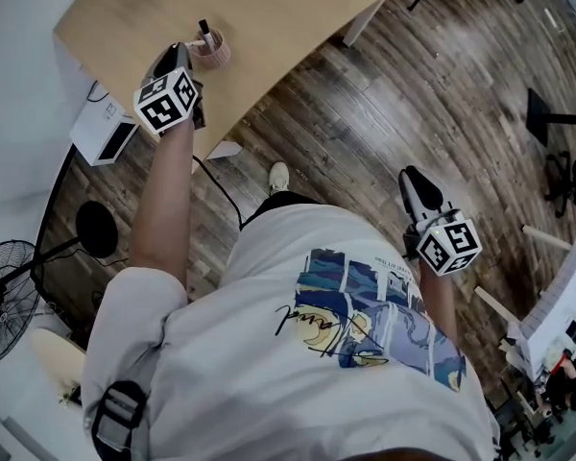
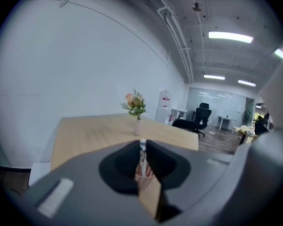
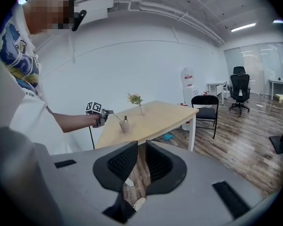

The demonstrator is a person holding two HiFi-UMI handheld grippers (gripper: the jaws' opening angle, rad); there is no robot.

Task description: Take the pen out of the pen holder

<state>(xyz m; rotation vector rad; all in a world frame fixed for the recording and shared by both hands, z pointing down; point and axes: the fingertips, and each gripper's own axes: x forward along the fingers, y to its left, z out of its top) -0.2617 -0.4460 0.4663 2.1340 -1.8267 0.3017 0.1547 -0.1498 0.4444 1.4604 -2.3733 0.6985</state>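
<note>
A pinkish pen holder (image 1: 212,49) stands near the front edge of the wooden table (image 1: 298,12), with a black pen (image 1: 204,29) upright in it. My left gripper (image 1: 194,51) hovers just left of the holder, shut on a thin white pen (image 2: 142,150) that runs up between its pads. From the right gripper view, that white pen (image 3: 116,118) slants from the left gripper (image 3: 106,113) down toward the holder (image 3: 125,125). My right gripper (image 1: 410,176) hangs off the table over the floor, jaws (image 3: 141,149) a narrow gap apart with nothing between them.
A small vase of flowers (image 2: 136,108) stands farther along the table. A black chair (image 3: 205,108) sits at the table's far end. A white box (image 1: 106,128) and a floor fan (image 1: 5,301) stand on the floor at the left.
</note>
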